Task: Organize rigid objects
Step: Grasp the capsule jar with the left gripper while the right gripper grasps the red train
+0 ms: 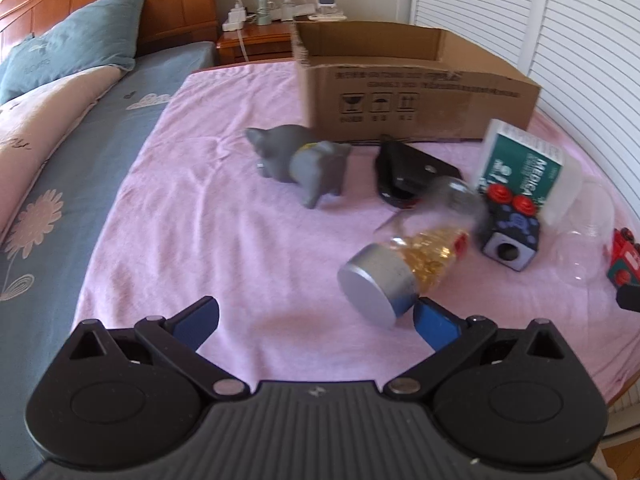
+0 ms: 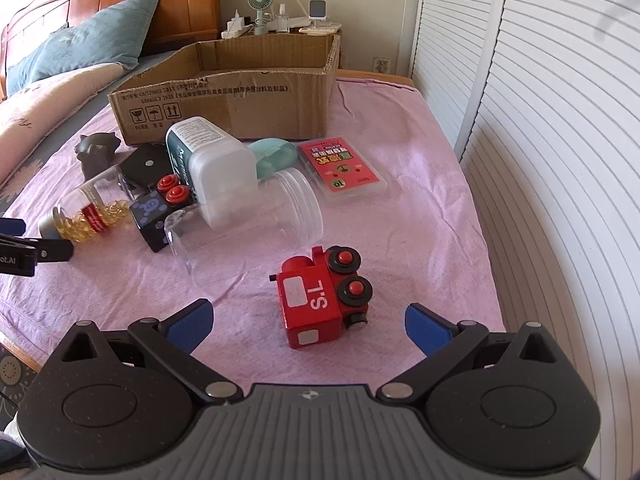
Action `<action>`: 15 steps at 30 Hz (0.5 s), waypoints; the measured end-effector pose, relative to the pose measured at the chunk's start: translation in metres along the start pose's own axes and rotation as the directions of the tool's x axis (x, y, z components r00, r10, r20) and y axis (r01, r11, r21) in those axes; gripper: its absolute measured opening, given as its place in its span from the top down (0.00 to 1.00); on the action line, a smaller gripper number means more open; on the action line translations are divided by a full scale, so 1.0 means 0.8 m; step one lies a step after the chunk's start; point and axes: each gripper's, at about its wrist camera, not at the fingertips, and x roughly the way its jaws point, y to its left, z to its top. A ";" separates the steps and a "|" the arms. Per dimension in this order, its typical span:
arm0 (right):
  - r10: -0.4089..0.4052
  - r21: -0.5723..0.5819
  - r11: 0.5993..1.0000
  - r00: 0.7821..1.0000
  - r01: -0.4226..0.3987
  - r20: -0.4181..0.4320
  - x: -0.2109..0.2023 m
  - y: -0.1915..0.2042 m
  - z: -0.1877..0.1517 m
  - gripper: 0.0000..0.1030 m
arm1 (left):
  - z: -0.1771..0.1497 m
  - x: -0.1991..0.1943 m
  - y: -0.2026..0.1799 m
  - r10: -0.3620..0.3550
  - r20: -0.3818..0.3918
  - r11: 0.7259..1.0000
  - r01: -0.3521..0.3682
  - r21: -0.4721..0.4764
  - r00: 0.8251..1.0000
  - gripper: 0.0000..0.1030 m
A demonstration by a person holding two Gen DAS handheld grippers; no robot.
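Note:
An open cardboard box (image 1: pixel 416 92) (image 2: pixel 240 104) stands at the far side of the pink cloth. My left gripper (image 1: pixel 316 324) is open; its right fingertip (image 1: pixel 434 326) is at the silver cap of a lying capsule bottle (image 1: pixel 400 276) (image 2: pixel 86 218). My right gripper (image 2: pixel 306 324) is open with a red toy train (image 2: pixel 324 296) lying between its fingers. Nearby lie a grey elephant toy (image 1: pixel 304 160) (image 2: pixel 96 152), a black case (image 1: pixel 408 172), a black cube with red buttons (image 1: pixel 510 228) (image 2: pixel 158 212), a green-labelled white bottle (image 1: pixel 524 164) (image 2: pixel 212 160) and a clear jar (image 2: pixel 248 220).
A red card pack (image 2: pixel 344 168) and a teal case (image 2: pixel 276 156) lie near the box. Bed pillows (image 1: pixel 72 40) are at the left, a nightstand (image 1: pixel 260 36) with a small fan behind, and white louvred doors (image 2: pixel 540 120) at the right.

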 end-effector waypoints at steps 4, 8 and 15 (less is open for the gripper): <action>0.001 -0.002 1.000 1.000 -0.001 -0.015 0.007 0.002 0.000 0.00 | 0.005 0.006 0.019 0.037 -0.007 0.999 -0.037 -0.034 0.999 0.01; 0.000 -0.008 1.000 1.000 0.000 -0.027 0.013 0.003 -0.001 0.00 | 0.008 0.011 0.031 0.061 -0.014 0.995 -0.062 -0.076 0.998 0.01; -0.009 -0.039 0.999 1.000 0.007 -0.029 0.019 0.005 -0.007 0.00 | -0.012 0.001 0.016 -0.027 -0.021 1.000 0.028 0.006 0.999 0.01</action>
